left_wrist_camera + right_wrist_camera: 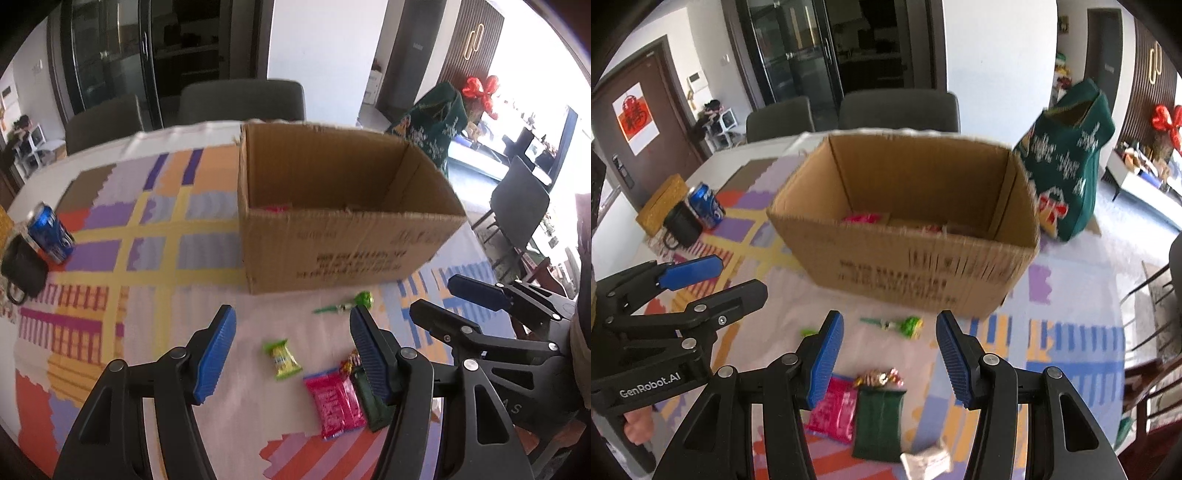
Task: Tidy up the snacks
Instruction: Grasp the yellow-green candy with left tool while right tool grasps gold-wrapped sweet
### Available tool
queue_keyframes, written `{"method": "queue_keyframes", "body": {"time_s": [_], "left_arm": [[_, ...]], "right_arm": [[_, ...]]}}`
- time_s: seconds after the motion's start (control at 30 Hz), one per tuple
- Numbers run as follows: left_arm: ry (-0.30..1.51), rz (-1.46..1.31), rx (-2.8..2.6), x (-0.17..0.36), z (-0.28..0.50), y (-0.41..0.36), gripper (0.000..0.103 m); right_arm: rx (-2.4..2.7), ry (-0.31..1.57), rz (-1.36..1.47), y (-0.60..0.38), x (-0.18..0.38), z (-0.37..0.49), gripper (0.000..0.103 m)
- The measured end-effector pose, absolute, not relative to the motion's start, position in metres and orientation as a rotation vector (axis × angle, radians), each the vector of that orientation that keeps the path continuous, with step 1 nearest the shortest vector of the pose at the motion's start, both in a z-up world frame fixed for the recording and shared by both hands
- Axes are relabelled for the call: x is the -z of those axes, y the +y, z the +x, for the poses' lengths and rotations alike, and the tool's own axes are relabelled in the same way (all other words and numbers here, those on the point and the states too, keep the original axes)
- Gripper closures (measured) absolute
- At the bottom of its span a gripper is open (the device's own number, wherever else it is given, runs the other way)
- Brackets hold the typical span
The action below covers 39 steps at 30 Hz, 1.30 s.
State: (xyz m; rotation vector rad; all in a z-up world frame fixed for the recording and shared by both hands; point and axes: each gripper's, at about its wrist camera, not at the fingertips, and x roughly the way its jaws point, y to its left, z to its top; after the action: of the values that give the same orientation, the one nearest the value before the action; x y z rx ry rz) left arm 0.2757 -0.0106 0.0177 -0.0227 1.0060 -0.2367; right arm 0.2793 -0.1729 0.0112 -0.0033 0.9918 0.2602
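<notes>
An open cardboard box stands on the patterned tablecloth, with a few snacks inside. In front of it lie a green lollipop, a small green candy, a pink packet, a dark green packet, a gold-red candy and a white wrapper. My left gripper is open and empty above the small green candy. My right gripper is open and empty above the packets; it also shows in the left wrist view.
A blue can and a black mug stand at the table's left. A green gift bag stands right of the box. Grey chairs line the far edge.
</notes>
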Motion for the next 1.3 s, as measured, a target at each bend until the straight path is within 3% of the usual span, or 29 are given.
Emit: {"method": "queue_keyframes", "body": {"time_s": [0.43, 1.3], "left_arm": [[1.136, -0.035, 0.300, 0.047, 0.276, -0.004, 0.042], [1.337, -0.072, 0.273, 0.115, 0.312, -0.020, 0.065]], "right_arm": [[-0.247, 1.129, 0.039, -0.170, 0.041, 0.275, 0.050], [-0.242, 1.364, 0.155, -0.159, 0.121, 0.302, 0.053]]}}
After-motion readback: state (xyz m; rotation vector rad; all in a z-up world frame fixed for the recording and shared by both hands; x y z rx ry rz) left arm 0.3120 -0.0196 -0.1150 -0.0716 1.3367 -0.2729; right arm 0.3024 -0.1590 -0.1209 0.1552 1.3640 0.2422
